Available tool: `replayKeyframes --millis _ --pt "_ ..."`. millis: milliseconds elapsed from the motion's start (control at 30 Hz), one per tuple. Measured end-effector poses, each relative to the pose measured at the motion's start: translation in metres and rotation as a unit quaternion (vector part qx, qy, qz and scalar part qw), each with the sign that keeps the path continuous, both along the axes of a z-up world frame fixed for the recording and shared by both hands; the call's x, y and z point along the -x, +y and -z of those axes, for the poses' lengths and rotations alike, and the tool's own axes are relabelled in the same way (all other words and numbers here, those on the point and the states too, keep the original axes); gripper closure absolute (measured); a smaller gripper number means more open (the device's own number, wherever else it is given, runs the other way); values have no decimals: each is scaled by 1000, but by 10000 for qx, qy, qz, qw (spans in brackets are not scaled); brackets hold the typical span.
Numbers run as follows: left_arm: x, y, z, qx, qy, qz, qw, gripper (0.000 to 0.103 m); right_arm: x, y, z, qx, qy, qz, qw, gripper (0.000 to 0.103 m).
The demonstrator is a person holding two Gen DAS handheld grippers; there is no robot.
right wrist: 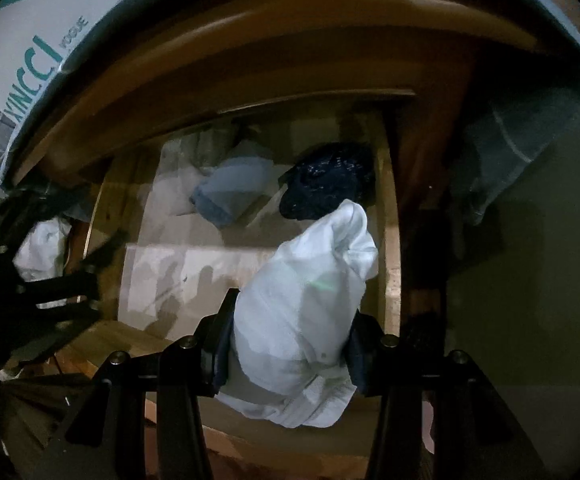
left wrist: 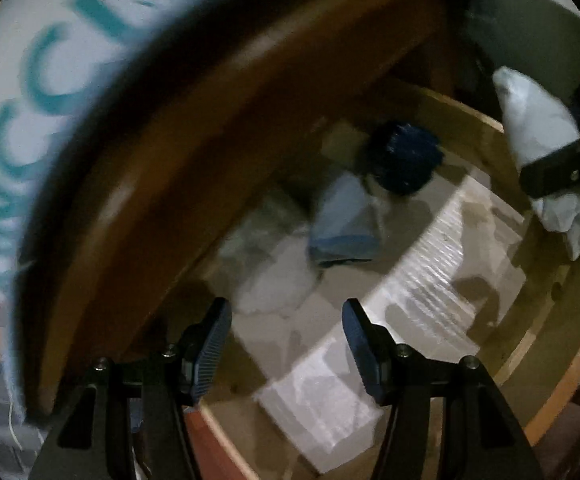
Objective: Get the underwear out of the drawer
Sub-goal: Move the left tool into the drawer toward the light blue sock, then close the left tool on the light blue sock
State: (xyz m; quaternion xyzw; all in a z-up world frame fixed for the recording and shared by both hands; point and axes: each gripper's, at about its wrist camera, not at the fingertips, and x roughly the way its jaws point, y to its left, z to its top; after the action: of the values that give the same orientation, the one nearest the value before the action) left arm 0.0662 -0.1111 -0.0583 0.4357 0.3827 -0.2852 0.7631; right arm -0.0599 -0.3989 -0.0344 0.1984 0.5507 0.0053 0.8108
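Observation:
A wooden drawer (right wrist: 389,240) stands open below me. My right gripper (right wrist: 290,340) is shut on a white bundled piece of underwear (right wrist: 301,296), held up over the drawer's front right part. From the left wrist view the same white underwear (left wrist: 533,132) hangs in the right gripper (left wrist: 549,162) at the upper right. In the drawer lie a light blue folded piece (right wrist: 230,188) (left wrist: 345,224), a dark navy piece (right wrist: 329,184) (left wrist: 405,156) and a pale grey-white piece (left wrist: 274,276). My left gripper (left wrist: 286,320) hovers over the drawer, open with nothing between its fingers; it also shows blurred at the left (right wrist: 86,276).
White liner paper (right wrist: 178,272) covers the drawer floor. The brown cabinet top (left wrist: 210,120) overhangs the drawer's back, with a white box with teal lettering (right wrist: 38,60) on it. A white cloth (right wrist: 42,248) shows behind the left gripper, outside the drawer's left wall. Grey cloth (right wrist: 501,152) hangs at the right.

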Motion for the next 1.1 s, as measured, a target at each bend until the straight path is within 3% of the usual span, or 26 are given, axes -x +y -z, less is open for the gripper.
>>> replayKeyframes --millis 133,200,300,433,567,800,933,1100 --pt "-8 -13 16 -269 310 253 9988 44 1 -2 5 -83 81 56 9999 60" --pt "-10 -18 21 -300 250 321 9987 44 2 -4 5 -111 80 93 9999 60" --pt "-10 -22 25 -411 -96 381 9984 44 2 -5 7 -211 121 140 9996 59" --pt "5 -25 31 -675 -856 794 9909 44 3 -5 9 -246 186 170 9994 59" --pt "18 -22 34 -726 -1156 1164 9838 44 2 -5 13 -231 271 187 9992 59" --pt "19 -24 37 -748 -1125 1529 9790 45 0 -3 15 -229 288 194 9991 59" --pt "16 -31 44 -797 -943 1761 9766 58 -2 -4 17 -255 334 212 9989 59" --pt "4 -41 47 -665 -770 1676 9806 59 -2 -5 19 -318 383 197 9986 59"
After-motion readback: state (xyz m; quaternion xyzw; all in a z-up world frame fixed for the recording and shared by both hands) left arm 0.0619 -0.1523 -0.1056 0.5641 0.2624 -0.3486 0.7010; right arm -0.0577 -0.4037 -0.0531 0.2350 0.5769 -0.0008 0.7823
